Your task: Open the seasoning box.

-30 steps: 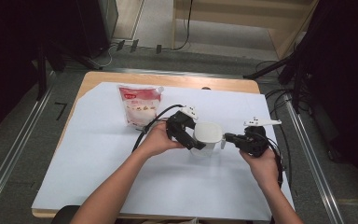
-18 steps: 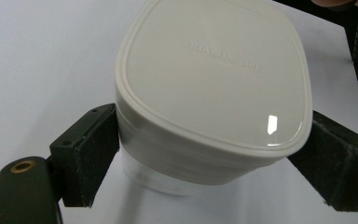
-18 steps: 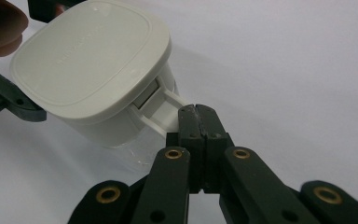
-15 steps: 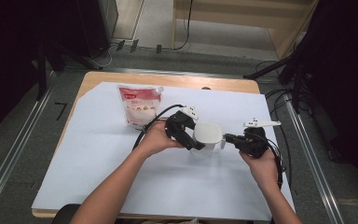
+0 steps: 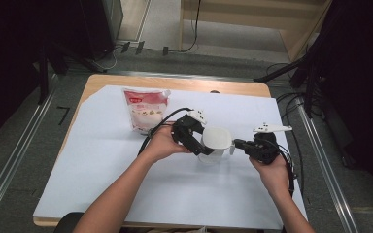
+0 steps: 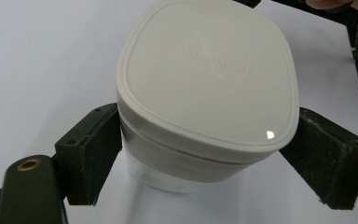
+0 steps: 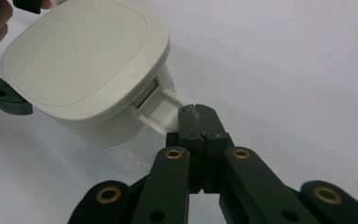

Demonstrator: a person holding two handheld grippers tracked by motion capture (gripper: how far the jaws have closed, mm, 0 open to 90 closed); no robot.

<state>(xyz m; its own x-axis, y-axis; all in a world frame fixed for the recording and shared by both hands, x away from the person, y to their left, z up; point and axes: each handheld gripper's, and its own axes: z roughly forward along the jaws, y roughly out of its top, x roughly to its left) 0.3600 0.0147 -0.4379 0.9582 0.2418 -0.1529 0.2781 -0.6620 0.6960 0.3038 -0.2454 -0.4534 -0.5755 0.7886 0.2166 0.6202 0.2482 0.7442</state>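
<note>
A white container with a rounded square lid [image 5: 217, 141] stands on the white sheet near the table's middle. My left gripper [image 5: 205, 146] comes at it from the left, and in the left gripper view its two black pads [image 6: 95, 156] press on either side of the container [image 6: 205, 84] just under the lid's rim. My right gripper [image 5: 236, 144] comes in from the right. In the right gripper view its jaws [image 7: 196, 114] are shut on the small white handle [image 7: 164, 108] that sticks out of the container [image 7: 84, 70].
A red-and-white pouch [image 5: 144, 110] lies at the back left of the white sheet [image 5: 102, 194] that covers the wooden table. Black cables trail from both grippers. Metal rails run along the floor on both sides of the table.
My left gripper has shifted slightly against the container. The right hand and the container have kept still.
</note>
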